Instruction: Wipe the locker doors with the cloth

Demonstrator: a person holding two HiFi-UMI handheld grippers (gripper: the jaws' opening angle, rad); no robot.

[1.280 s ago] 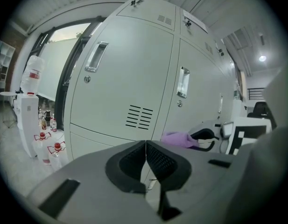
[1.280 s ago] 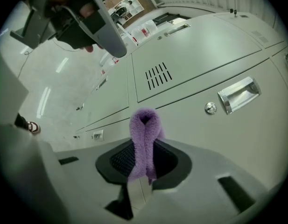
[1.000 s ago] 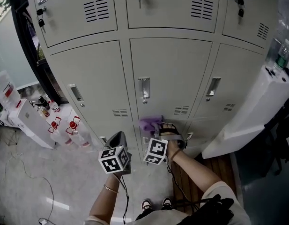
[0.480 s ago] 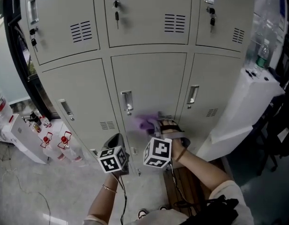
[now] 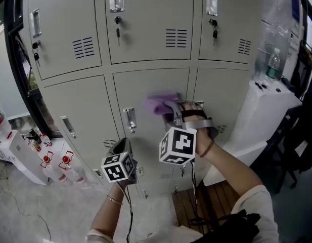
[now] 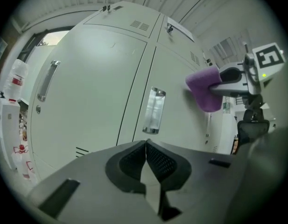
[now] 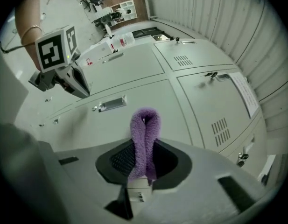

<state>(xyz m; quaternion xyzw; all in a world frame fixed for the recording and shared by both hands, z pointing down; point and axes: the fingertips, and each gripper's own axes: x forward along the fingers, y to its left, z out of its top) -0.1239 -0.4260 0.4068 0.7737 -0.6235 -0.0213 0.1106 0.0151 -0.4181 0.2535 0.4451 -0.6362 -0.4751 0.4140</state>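
Note:
A folded purple cloth is pinched in my right gripper, which is shut on it and held up against the middle locker door of the grey locker bank. In the right gripper view the cloth sticks up from between the jaws of the right gripper. My left gripper hangs lower and to the left, near that door's lower part, shut with nothing in it; its jaws meet in the left gripper view, left gripper. That view also shows the cloth at the right.
The door's metal handle sits left of the cloth. Keys hang in the upper doors' locks. A white cabinet with a bottle stands at the right. Low white shelves with bottles stand at the left on the floor.
My right gripper has risen with the cloth from low on the lockers, below the handle, to above the handle's level. The head view has tilted upward. The left gripper stays low.

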